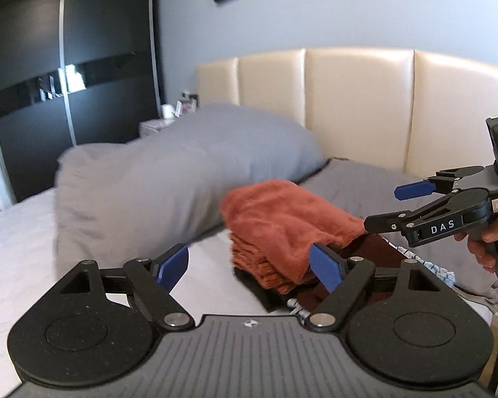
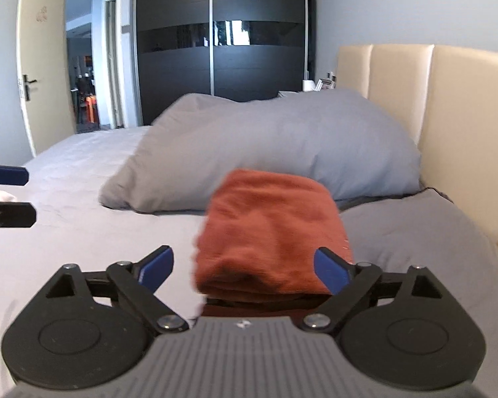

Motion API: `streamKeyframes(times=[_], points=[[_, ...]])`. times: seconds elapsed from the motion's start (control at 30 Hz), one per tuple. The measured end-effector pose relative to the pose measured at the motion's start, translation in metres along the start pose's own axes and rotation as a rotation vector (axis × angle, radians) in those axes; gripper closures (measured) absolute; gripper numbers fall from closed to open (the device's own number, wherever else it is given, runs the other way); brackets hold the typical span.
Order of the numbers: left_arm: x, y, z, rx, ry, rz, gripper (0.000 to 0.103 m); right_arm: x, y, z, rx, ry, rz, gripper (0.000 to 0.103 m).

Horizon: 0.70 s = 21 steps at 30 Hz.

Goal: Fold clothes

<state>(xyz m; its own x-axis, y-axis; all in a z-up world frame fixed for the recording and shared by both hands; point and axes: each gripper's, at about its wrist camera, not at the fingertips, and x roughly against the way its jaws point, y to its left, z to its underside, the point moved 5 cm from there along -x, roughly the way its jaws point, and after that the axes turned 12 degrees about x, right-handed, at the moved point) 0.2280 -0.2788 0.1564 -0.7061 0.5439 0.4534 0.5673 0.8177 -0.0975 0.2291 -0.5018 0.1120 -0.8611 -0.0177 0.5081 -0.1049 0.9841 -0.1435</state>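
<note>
While both views blurred at the edges, the rust cloth [image 2: 269, 232] lay folded on the bed [image 2: 83, 152], near the headboard [image 2: 448, 99] edge and just before the grey pillow [image 2: 282, 139]. It sat atop a stack; darker layers beneath were mostly hidden, and a patterned piece [image 1: 438, 267] showed only a corner. Left gripper [image 1: 250, 263] stood wide apart, nothing between its pads; the cloth lay beyond them. Right gripper [image 2: 245, 267] likewise spread wide and empty. In the left view the right gripper [image 1: 381, 207] appeared side-on, its hand [image 1: 481, 242] cut off at the frame. Items by the wardrobe [image 2: 222, 33] were too small to identify.
</note>
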Motion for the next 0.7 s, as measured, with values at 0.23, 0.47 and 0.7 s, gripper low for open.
streamKeyframes(times=[0.23,0.47,0.7], points=[[0.106,0.016,0.009,0.018,-0.080,-0.080,0.019,0.065,0.065,-0.016,-0.075,-0.031,0.011,0.003],[0.194,0.045,0.057,0.107,-0.158,-0.154,0.019,0.125,0.169,0.008,-0.103,-0.113,-0.022,0.002],[0.248,0.093,0.121,0.269,-0.157,-0.268,0.019,0.150,0.265,0.055,-0.104,-0.155,-0.039,0.002]])
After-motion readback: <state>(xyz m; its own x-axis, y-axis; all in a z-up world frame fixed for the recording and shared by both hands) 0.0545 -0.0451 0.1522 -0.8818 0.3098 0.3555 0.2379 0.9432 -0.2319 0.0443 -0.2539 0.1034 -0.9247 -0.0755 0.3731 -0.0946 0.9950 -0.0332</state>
